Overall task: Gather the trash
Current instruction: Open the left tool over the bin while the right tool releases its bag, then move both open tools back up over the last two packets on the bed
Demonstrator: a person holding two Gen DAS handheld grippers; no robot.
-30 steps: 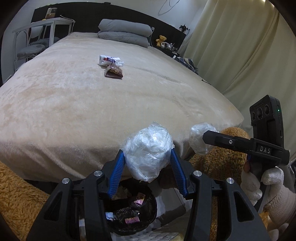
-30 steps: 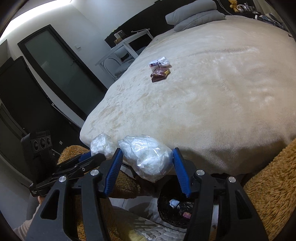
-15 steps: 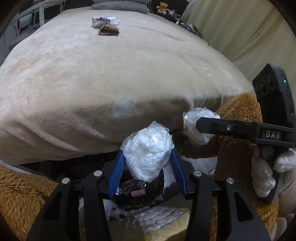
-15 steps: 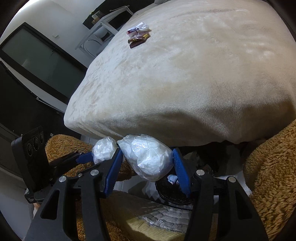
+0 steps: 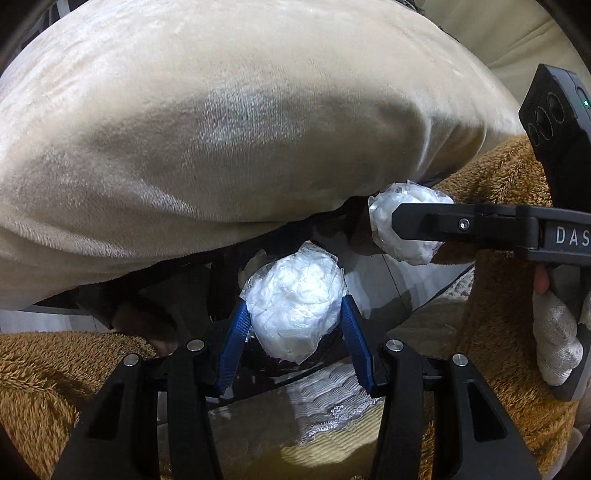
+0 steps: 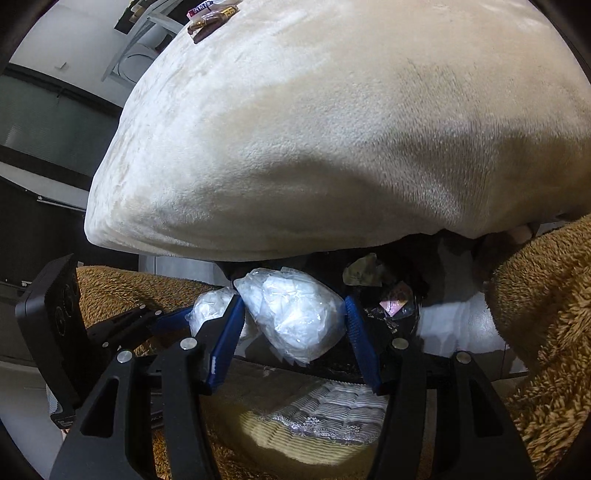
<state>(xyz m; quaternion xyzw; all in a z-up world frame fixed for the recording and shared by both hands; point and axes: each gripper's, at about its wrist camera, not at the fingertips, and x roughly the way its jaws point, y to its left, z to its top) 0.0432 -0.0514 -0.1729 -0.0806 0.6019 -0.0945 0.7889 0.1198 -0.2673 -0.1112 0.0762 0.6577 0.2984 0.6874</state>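
Note:
My left gripper (image 5: 293,314) is shut on a crumpled clear plastic ball (image 5: 293,306), held over a black trash bin that it mostly hides. My right gripper (image 6: 295,310) is shut on a second crumpled plastic ball (image 6: 295,314), just left of the black bin (image 6: 399,321), which holds wrappers. The right gripper's ball also shows in the left wrist view (image 5: 402,229), and the left gripper's ball shows in the right wrist view (image 6: 210,310). Two snack wrappers (image 6: 210,22) lie far up on the bed.
The beige blanketed bed (image 5: 240,129) overhangs just behind the bin. Brown fuzzy fabric (image 6: 546,306) lies on both sides. A white lace-edged cloth (image 6: 325,410) lies under the grippers. A dark door and a chair stand at the far left of the right wrist view.
Both grippers have tipped down and moved lower and forward toward the bin at the foot of the bed, each still holding its plastic ball.

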